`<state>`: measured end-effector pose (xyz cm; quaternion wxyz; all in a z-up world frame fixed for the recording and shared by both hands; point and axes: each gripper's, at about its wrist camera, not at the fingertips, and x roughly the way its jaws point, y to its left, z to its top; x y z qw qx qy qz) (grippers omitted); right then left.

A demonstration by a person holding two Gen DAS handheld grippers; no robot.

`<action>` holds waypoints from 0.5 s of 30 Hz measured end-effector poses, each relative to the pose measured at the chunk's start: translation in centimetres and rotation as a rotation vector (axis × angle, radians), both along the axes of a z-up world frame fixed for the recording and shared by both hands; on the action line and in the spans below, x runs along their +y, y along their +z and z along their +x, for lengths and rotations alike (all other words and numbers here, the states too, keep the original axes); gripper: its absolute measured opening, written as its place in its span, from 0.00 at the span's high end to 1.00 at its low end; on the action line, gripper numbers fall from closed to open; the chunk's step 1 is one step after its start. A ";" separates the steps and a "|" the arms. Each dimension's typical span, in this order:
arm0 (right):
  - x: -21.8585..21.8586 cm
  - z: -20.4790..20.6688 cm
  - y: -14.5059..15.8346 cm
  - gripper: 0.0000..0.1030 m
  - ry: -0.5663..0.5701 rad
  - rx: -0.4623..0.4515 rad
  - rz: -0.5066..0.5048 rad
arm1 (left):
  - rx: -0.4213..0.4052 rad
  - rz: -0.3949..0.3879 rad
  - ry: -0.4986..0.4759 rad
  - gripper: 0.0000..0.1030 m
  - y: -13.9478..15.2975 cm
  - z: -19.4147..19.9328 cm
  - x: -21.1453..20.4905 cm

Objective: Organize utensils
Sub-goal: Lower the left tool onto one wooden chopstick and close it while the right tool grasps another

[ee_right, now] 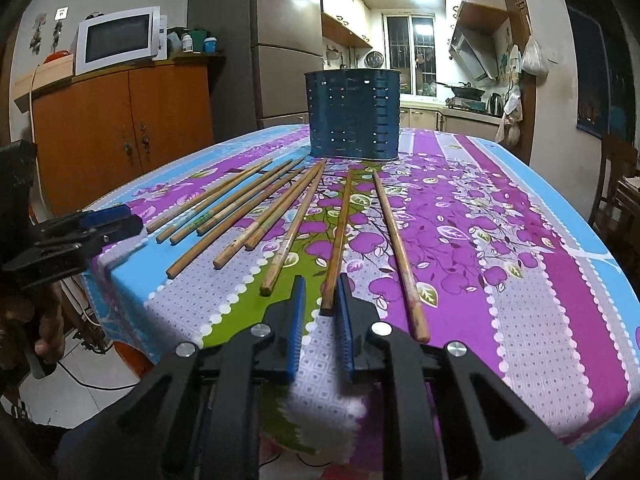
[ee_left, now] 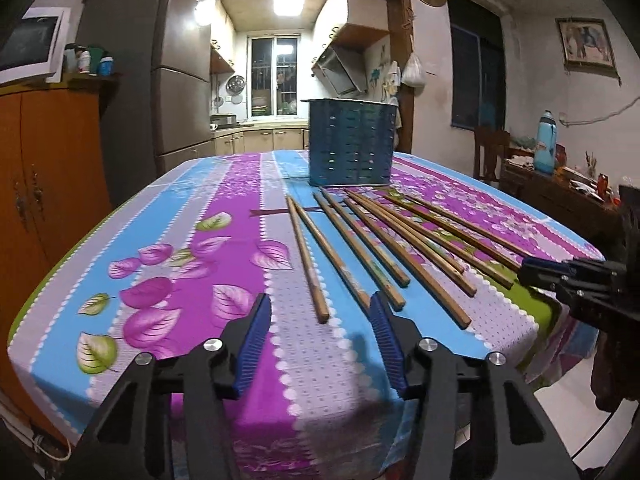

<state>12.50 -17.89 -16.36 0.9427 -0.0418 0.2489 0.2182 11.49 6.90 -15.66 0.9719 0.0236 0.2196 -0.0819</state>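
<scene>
Right tool point(ee_right: 321, 294) astride one chopstick's point(ee_right: 338, 240) near end

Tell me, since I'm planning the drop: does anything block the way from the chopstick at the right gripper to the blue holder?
Nothing visible does. The chopstick points straight toward the perforated holder, with only bare tablecloth between its far tip and the holder; the other chopsticks lie off to the side.

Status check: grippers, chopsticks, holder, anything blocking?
Right gripper closing on one chopstick end. Left gripper part open, nothing held. Chopsticks flat on cloth; holder upright behind them, path clear.
</scene>
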 end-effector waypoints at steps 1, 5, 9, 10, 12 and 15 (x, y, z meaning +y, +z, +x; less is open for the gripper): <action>0.0 0.0 0.0 0.86 0.000 -0.003 0.000 | 0.007 0.006 0.000 0.53 -0.3 0.3 -0.2; 0.2 0.0 0.0 0.88 -0.002 -0.018 -0.004 | 0.022 -0.004 -0.005 0.72 -1.0 1.4 -0.6; 0.4 -0.2 0.0 0.89 0.000 -0.032 -0.015 | 0.000 -0.007 0.016 0.84 -1.2 1.8 -0.7; 0.4 -0.2 0.0 0.90 0.001 -0.034 -0.016 | -0.003 -0.010 0.019 0.84 -1.3 1.8 -0.7; 0.4 0.0 0.0 0.90 0.001 -0.034 -0.015 | -0.009 -0.009 0.022 0.84 -1.3 1.9 -0.8; 0.5 0.1 0.0 0.89 0.000 -0.037 -0.014 | -0.030 -0.005 0.030 0.84 -1.6 1.7 -1.0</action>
